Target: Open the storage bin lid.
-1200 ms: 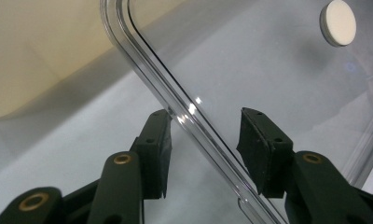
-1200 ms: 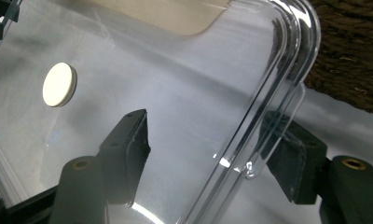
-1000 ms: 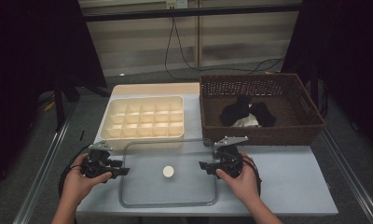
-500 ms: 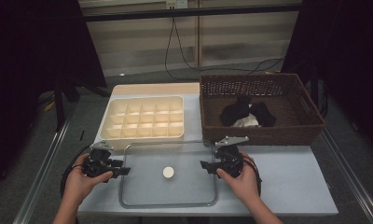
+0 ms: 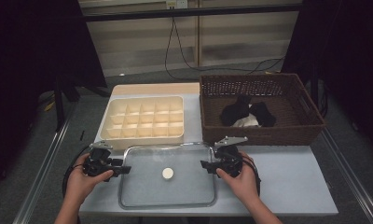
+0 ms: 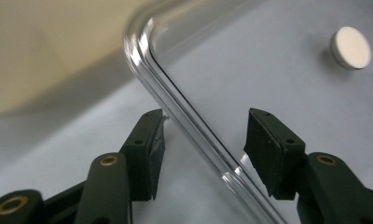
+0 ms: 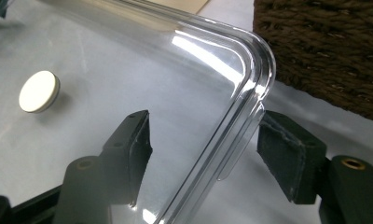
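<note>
on the near part of the table (image 5: 287, 186) lay the clear lid (image 5: 168, 175); the left gripper (image 5: 120, 169) had just been opening, jaws apart around the left rim; the right gripper (image 5: 207, 164) straddled the right rim, loose; next, both probably had to squeeze, then lift together.

Clear lid (image 5: 142, 193) (round white knob (image 5: 168, 173) at centre) flat on table.

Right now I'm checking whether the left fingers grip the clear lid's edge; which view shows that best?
The left gripper view: the clear lid rim runs between parted fingers, untouched. The high view shows the left gripper small at the rim; the right gripper view shows the opposite corner.
</note>
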Motion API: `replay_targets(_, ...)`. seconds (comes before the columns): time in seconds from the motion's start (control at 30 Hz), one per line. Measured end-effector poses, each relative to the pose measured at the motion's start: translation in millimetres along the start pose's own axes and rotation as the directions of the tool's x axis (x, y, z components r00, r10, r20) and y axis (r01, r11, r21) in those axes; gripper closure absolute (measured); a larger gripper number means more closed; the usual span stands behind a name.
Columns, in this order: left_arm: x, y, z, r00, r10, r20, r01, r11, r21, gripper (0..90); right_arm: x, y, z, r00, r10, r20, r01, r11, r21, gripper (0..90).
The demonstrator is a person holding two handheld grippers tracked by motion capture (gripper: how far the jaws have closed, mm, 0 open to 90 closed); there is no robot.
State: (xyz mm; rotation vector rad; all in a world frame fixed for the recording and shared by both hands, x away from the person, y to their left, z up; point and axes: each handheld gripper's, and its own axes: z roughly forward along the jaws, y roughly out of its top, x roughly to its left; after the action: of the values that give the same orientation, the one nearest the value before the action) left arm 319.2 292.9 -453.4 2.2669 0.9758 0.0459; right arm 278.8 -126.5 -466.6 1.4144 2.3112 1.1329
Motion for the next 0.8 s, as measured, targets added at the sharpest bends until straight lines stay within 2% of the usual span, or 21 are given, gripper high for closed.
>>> replay_targets(0.1, 1.3, -0.6, 0.7, 0.9999, -0.009, 0.011, 0.009, 0.9999, -0.012, 46.7, 0.2, -0.9, 1.2, 1.0000, -0.005, 0.003, 0.005, 1.000, -0.001, 34.9)
replay_targets(0.13, 1.9, -0.8, 1.0, 1.0000, -0.001, 0.002, 0.001, 0.9999, -0.010, 46.7, 0.4, -0.6, 0.6, 1.0000, 0.000, -0.007, 0.000, 1.000, -0.008, 35.2)
replay_targets(0.3, 0.9, -0.1, 1.5, 1.0000, 0.004, 0.002, -0.004, 0.9998, -0.018, 44.9, 1.3, 2.8, -3.2, 1.0000, -0.007, -0.003, 0.007, 0.999, -0.033, 32.3)
replay_targets(0.5, -4.6, 4.5, 0.7, 0.9997, 0.019, 0.017, -0.018, 0.9989, -0.043, 40.9, -0.9, 3.8, -5.1, 0.9998, -0.003, -0.022, 0.002, 1.000, -0.022, 26.1)
replay_targets(0.7, -9.6, 10.6, 4.6, 0.9985, 0.040, 0.037, -0.039, 0.9988, -0.030, 37.0, -3.3, 4.0, -8.3, 0.9992, -0.015, -0.037, 0.014, 1.000, -0.013, 21.5)
replay_targets(0.8, -10.9, 12.1, 5.3, 0.9982, 0.046, 0.038, -0.045, 0.9982, -0.039, 36.9, -3.9, 3.9, -9.7, 0.9991, -0.017, -0.039, 0.016, 1.000, -0.012, 21.1)
